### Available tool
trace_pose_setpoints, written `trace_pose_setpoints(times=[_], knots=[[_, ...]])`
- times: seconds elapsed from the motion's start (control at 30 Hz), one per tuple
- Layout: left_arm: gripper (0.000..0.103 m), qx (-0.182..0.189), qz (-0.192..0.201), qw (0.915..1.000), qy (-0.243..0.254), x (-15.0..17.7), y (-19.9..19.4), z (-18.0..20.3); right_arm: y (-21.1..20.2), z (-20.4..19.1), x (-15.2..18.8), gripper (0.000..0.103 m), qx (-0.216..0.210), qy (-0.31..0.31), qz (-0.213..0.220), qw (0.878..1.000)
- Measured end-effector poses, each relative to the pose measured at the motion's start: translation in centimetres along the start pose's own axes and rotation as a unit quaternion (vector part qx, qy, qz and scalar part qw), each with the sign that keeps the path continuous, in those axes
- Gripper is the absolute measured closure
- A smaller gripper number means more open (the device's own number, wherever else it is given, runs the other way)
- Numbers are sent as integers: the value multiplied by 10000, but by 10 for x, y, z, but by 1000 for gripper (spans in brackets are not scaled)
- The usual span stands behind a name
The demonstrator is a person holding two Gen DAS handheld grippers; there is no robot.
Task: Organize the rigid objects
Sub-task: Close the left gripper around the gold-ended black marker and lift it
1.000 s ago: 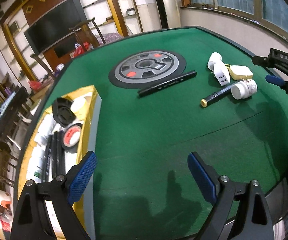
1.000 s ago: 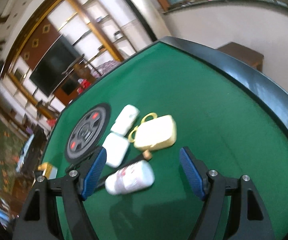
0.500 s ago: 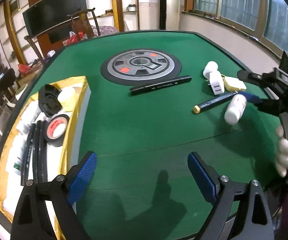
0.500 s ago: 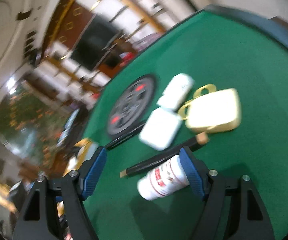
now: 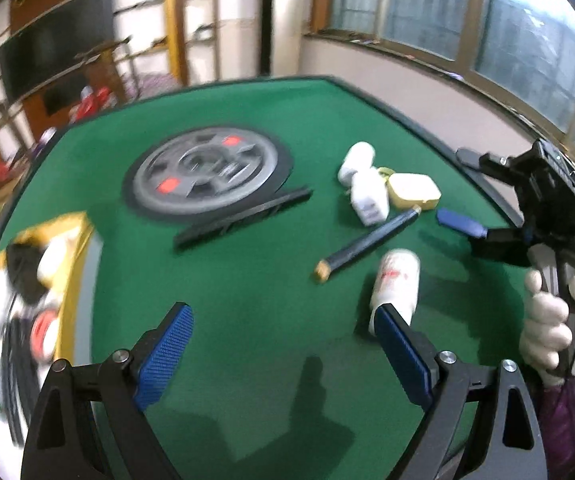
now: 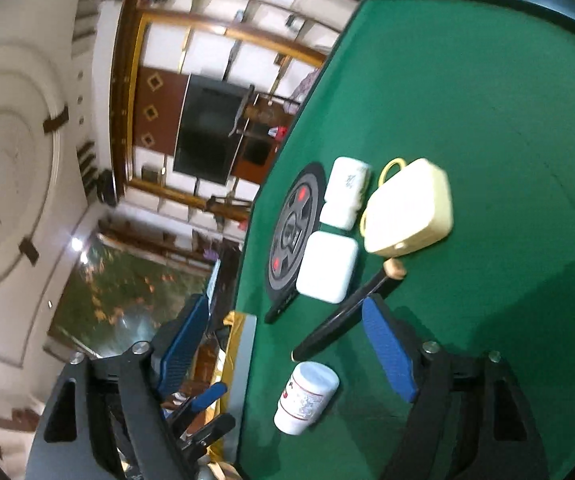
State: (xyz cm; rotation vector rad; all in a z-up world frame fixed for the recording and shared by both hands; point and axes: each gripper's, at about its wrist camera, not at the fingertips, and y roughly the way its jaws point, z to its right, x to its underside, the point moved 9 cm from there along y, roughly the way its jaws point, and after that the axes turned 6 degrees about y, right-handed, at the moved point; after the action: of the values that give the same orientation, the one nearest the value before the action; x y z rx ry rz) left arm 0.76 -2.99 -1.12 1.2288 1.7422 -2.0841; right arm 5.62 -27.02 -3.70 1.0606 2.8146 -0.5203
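Observation:
A white pill bottle (image 5: 396, 281) lies on its side on the green table (image 5: 247, 264), just beyond my left gripper's right fingertip; it also shows in the right wrist view (image 6: 307, 397). My left gripper (image 5: 283, 344) is open and empty. My right gripper (image 6: 287, 356) is open and empty, tilted, above the bottle; it shows at the right of the left wrist view (image 5: 463, 224). A dark pen with a gold cap (image 5: 367, 244), a white charger (image 5: 369, 199), a white cylinder (image 5: 356, 161) and a pale yellow case (image 5: 413, 191) lie together behind the bottle.
A long black marker (image 5: 243, 218) lies in front of a grey round plate with red marks (image 5: 207, 176). A gold-rimmed tray (image 5: 75, 240) with tape rolls and cables sits at the table's left edge. The table's dark rim (image 5: 427, 132) runs behind the objects.
The pill bottle has rolled away from the pen toward my left gripper. My right gripper has tilted over and drawn back from the bottle. The left view has swung right.

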Motion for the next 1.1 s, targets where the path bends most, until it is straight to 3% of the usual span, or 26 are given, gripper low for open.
trace_pose_setpoints(times=[0.1,0.23,0.33,0.4,0.57,0.6,0.63,0.67,0.7,0.73,0.9,1.1], knots=[[19,-105,-80,9994,322,-15,17,1,3,2,1,23,125,-59,23,9999],[19,-412,-4,9965,721,-43,33,-16,12,-4,6,23,418,-314,-38,9986],[19,-239,-201,9955,893,-57,54,-30,13,-4,10,23,492,-418,-146,9978],[19,-128,-340,9927,1146,-59,70,-32,15,-5,11,23,520,-454,-187,9974],[19,-354,-810,9841,1542,-49,108,-33,18,-5,12,23,548,-494,-232,9970],[27,-342,-773,9858,1450,-49,109,-33,18,-5,13,23,564,-504,-237,9969],[48,-237,-840,9869,1354,-48,110,-32,13,-2,11,23,568,-509,-242,9968],[59,-36,-876,9889,1199,-48,109,-30,13,-2,12,23,573,-512,-243,9967],[73,-90,-927,9889,1156,-47,108,-30,13,-2,13,23,575,-510,-241,9967],[78,-104,-963,9882,1185,-44,107,-28,14,-2,12,23,577,-513,-243,9967],[86,163,-983,9891,1087,-26,93,-13,13,0,12,23,606,-535,-248,9964],[82,-59,-774,9920,999,-33,97,-5,16,0,12,23,654,-582,-259,9958]])
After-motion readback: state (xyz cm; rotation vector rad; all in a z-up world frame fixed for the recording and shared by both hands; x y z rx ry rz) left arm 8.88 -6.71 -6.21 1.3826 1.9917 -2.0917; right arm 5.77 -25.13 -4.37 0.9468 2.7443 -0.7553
